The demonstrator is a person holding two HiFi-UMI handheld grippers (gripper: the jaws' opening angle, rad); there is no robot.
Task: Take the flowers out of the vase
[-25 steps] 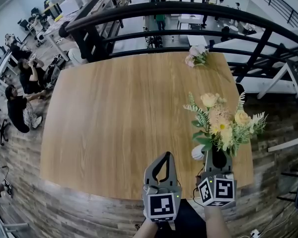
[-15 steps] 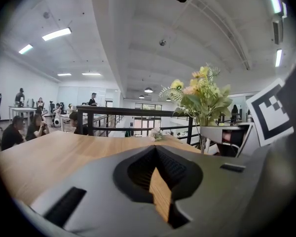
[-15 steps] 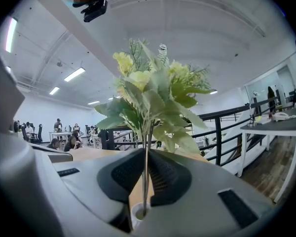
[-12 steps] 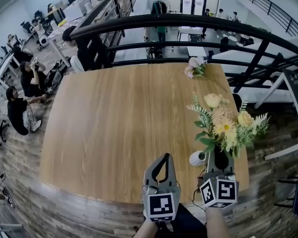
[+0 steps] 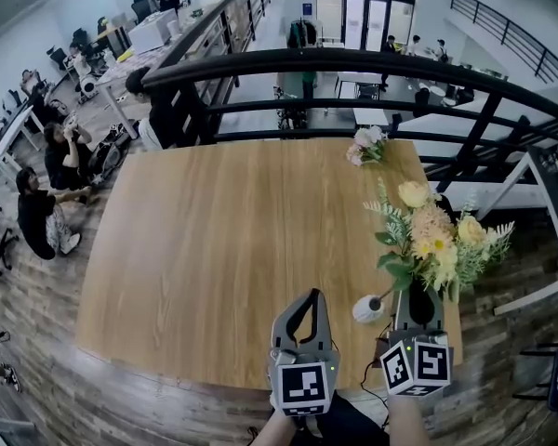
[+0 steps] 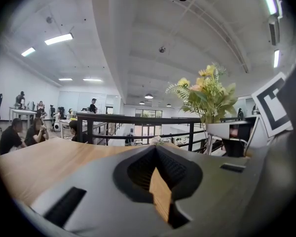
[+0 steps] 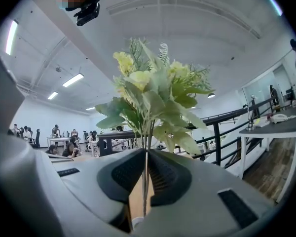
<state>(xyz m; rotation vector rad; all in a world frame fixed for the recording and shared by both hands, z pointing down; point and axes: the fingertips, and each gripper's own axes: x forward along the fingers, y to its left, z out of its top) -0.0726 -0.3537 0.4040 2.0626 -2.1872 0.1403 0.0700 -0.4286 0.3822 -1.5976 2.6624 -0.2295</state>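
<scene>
**Right gripper pinches the flower stems above the table; left is empty**

At the near right corner of the table (image 5: 214,249), the right gripper (image 5: 417,291) points away from the person, with its jaws pressed on the thin green stems (image 7: 145,181) of the flowers (image 5: 435,244). In the right gripper view the stems run upright through the narrow slot between the pads. The yellow, cream and peach heads fan out with their leaves above the jaw tips. The bunch stands upright, and in the head view it overhangs the table's right edge.

The vase (image 5: 367,309), small, round and white, sits on the wood near the front edge. It is just left of the right gripper and between the two grippers. A thin stem slants from its mouth up toward the leaves. In the right gripper view a sliver of white shows directly under the lower ends of the stems. No view shows whether those ends are clear of the mouth.

The left gripper (image 5: 309,295) is over the front edge, just left of the vase. Its jaw tips are pressed together with nothing between them, and only bare wood shows through the gap behind the tips. Its own view has the flowers up and to the right.

A second small bunch (image 5: 366,144), pink and white, lies at the far edge by the black railing (image 5: 353,63), well apart from the vase. Beyond the railing people (image 5: 37,212) sit at desks on a lower floor
</scene>
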